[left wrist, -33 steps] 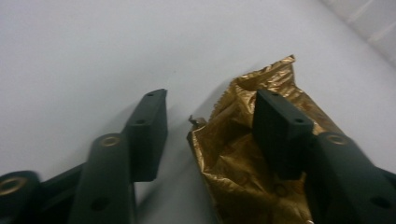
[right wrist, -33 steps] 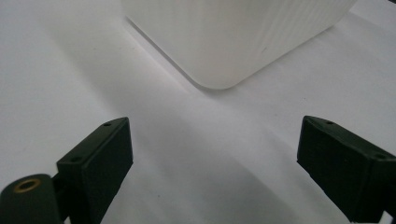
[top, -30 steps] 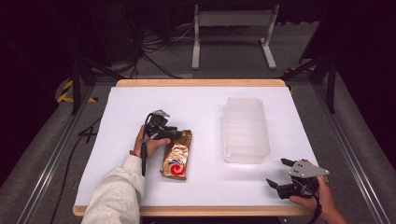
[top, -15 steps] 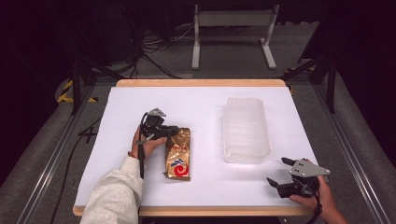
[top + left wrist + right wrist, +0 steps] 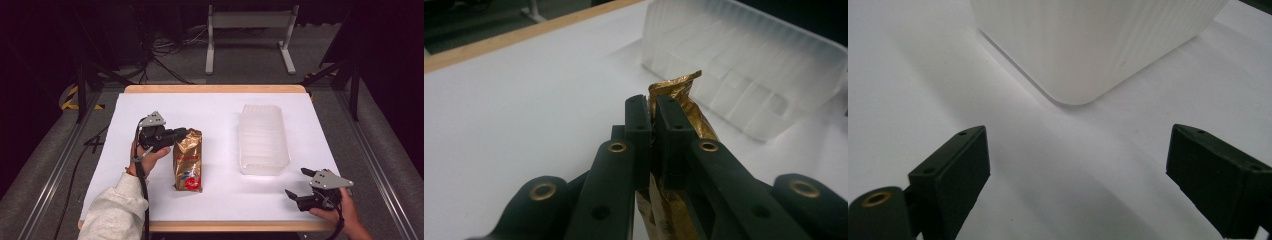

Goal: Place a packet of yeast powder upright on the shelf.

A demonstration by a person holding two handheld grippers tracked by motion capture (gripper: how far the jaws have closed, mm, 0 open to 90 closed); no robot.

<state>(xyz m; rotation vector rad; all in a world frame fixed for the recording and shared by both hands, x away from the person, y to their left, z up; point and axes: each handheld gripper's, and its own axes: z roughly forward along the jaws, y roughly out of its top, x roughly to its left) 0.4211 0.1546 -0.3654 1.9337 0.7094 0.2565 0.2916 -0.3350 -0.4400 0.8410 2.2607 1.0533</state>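
A gold foil bag [image 5: 188, 162] with a red mark near its bottom sits left of the table's middle. Its top end is raised while its bottom rests on the white surface. My left gripper [image 5: 182, 133] is shut on the bag's crimped top edge. In the left gripper view the black jaws [image 5: 653, 115] pinch the gold foil [image 5: 676, 87], which sticks out past them. My right gripper [image 5: 297, 182] rests near the front right edge, open with nothing between its fingers; in its own view the jaws [image 5: 1075, 170] stand wide over bare table.
A translucent ribbed plastic container [image 5: 262, 140] lies right of centre, its near corner [image 5: 1088, 40] just beyond the right gripper. The white table top [image 5: 215, 110] has a wooden rim. Dark floor, cables and a metal stand lie behind.
The left gripper closed on the bag's top edge and rose with it, so the bag went from lying flat to having its top lifted. The right gripper kept still.
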